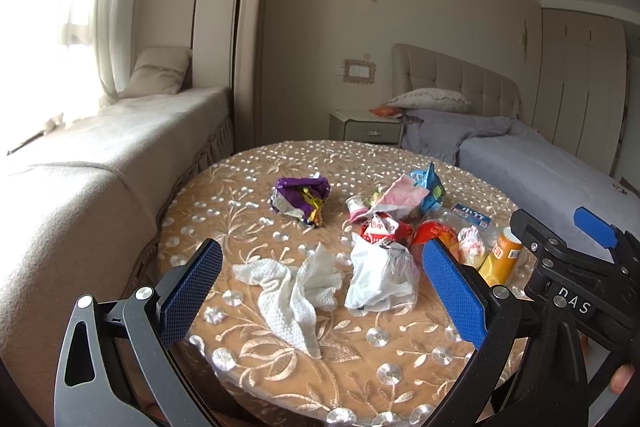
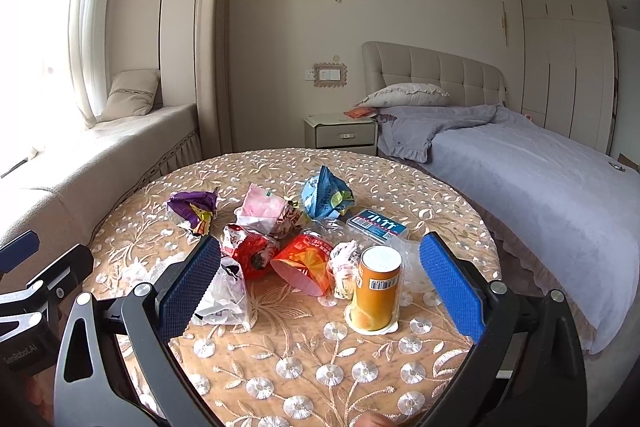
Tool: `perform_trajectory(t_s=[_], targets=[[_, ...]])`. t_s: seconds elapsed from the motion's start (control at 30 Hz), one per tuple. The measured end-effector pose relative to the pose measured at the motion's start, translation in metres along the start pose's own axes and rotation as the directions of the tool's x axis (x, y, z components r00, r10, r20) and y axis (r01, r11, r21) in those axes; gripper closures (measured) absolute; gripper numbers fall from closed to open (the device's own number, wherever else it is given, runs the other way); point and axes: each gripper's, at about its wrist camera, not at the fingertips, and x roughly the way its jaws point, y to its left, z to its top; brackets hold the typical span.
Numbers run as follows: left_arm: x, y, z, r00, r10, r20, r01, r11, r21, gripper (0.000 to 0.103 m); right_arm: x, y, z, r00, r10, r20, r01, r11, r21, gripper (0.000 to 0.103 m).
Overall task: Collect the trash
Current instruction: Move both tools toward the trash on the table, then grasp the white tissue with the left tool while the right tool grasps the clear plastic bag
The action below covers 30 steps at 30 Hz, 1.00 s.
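Trash lies on a round table (image 1: 256, 367) with an embroidered cloth. In the left wrist view I see a crumpled white tissue (image 1: 296, 291), a white plastic bag (image 1: 380, 275), a purple wrapper (image 1: 300, 197), red wrappers (image 1: 384, 229) and a blue packet (image 1: 430, 187). My left gripper (image 1: 320, 291) is open above the tissue and bag. In the right wrist view an upright orange can (image 2: 376, 291) stands between the pads of my open right gripper (image 2: 316, 287), with a red cup (image 2: 304, 263), the white bag (image 2: 224, 291), a pink packet (image 2: 260, 211) and a blue packet (image 2: 326, 197) behind.
A bed (image 2: 520, 179) with a grey cover stands right of the table (image 2: 280, 379). A nightstand (image 2: 340, 135) is behind it. A cushioned window seat (image 1: 80, 187) runs along the left. The right gripper's body (image 1: 568, 275) shows at the left view's right edge.
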Motion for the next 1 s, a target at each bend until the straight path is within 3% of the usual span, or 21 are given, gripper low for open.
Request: perform_trajectory(t_s=[0.6,0.77,0.87,1.0], targets=[[0.070,0.043,-0.019,0.990,0.044,-0.133,-0.048,0.999,-0.025,0.005,0.069,0.051,-0.008,0.988,0.061,-0.141,-0.072,0.995,-0.076,0.003],[0.101,0.053,-0.030,0.978,0.057,-0.201,-0.060,0.998,-0.010,0.005,0.097,0.062,-0.019,0.975,0.059,-0.212,-0.078,0.993,-0.083,0.004],[0.122,0.060,-0.037,0.964,0.072,-0.255,-0.073,0.997,0.005,0.005,0.112,0.066,-0.023,0.959,0.103,-0.265,-0.125,0.990,-0.065,0.004],[0.140,0.059,-0.042,0.951,0.059,-0.302,-0.049,0.998,0.042,0.005,0.125,0.079,-0.030,0.945,0.113,-0.306,-0.151,0.983,-0.105,0.004]])
